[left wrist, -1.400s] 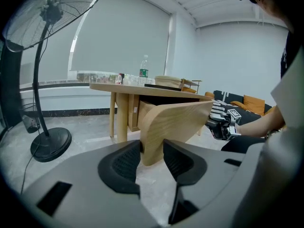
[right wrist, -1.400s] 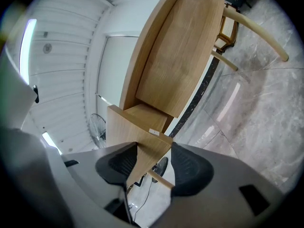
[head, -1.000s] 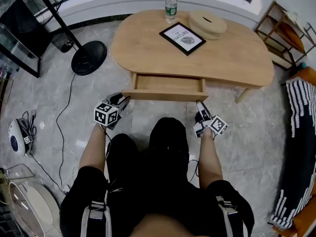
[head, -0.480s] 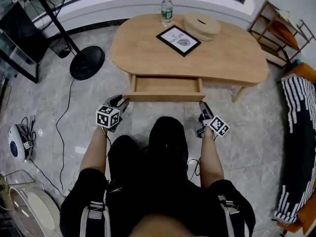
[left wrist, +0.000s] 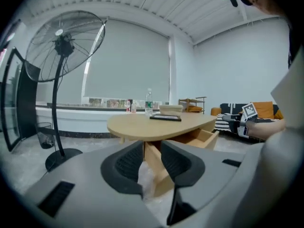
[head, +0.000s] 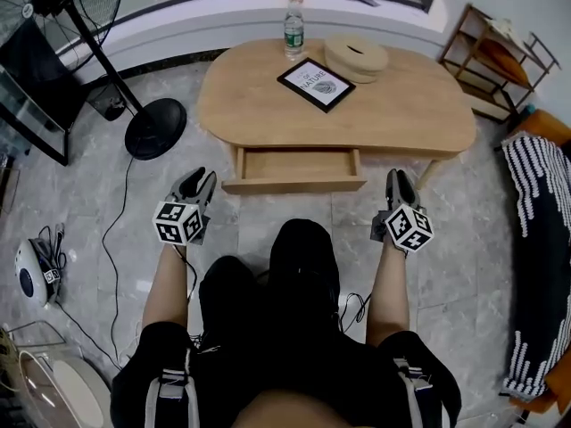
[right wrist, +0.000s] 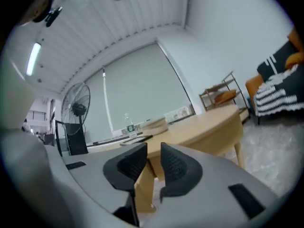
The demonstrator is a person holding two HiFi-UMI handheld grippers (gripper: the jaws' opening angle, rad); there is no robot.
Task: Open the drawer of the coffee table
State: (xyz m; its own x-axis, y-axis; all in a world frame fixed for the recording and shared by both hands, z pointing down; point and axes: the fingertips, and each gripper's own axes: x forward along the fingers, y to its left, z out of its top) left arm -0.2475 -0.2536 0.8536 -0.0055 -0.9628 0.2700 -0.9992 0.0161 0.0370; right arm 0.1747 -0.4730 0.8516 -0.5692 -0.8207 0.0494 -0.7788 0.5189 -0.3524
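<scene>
Now, shallow pale-wood drawer (head: 294, 166) pulled out of the oval coffee table (head: 259, 105), floor showing, left gripper (head: 196, 184) and right gripper (head: 399, 184) clear of it, jaws closing, nothing between.

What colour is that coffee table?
The coffee table is light tan wood, best seen in the head view.
</scene>
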